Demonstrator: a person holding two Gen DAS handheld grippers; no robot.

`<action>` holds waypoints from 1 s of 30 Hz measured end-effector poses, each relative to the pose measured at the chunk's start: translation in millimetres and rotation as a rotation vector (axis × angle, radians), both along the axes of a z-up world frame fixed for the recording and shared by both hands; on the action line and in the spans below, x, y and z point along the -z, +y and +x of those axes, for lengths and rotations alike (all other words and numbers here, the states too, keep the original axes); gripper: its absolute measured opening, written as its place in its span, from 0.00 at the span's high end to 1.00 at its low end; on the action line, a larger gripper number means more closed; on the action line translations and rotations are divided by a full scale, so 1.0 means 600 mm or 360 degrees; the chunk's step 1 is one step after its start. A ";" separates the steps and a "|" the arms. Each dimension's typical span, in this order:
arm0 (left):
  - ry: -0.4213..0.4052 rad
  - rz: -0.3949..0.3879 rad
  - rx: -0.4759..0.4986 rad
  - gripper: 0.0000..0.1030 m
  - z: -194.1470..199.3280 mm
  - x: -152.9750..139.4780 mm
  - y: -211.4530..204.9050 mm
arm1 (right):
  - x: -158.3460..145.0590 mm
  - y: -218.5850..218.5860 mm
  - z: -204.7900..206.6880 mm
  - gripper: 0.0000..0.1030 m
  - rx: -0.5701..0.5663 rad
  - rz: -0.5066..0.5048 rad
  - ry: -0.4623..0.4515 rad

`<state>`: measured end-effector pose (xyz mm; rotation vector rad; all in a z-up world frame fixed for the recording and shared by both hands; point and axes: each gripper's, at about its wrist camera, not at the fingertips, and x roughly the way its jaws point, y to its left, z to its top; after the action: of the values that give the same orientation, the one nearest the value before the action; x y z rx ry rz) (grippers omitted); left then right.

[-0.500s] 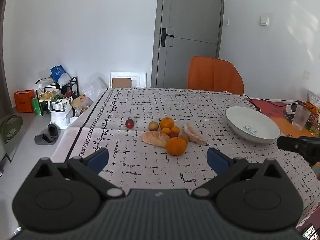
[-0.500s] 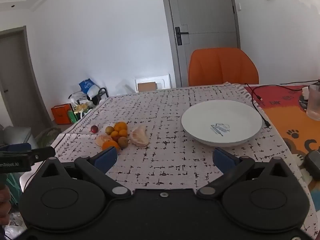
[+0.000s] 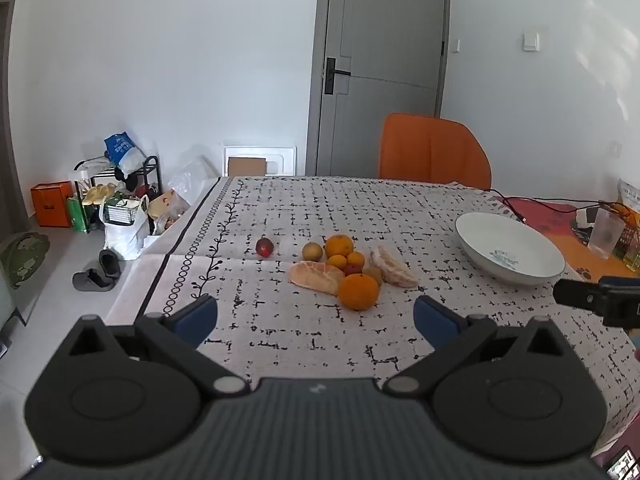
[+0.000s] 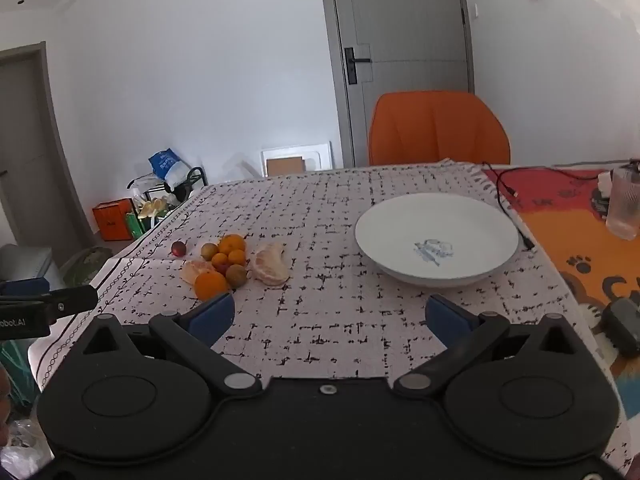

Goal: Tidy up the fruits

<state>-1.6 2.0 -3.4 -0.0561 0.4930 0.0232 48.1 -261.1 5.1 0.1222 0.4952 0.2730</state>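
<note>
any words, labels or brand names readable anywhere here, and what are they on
"obot.AI": white letters on the side of the left tool, cut off at the frame edge in the right wrist view.
Blue mark inside the white bowl: blurred, and I cannot tell if it is writing.
Blue bag on the rack: it bears print, too small to read.
Orange box on the floor: it bears a faint mark, unreadable.
</note>
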 end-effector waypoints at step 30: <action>0.0008 -0.0001 0.0026 0.00 0.001 -0.001 -0.003 | -0.004 0.004 -0.004 0.00 0.0028 -0.0045 -0.0032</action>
<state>-1.1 0.3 -3.0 -0.0527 0.4986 0.0069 45.7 -258.8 7.7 0.0960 0.4776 0.2500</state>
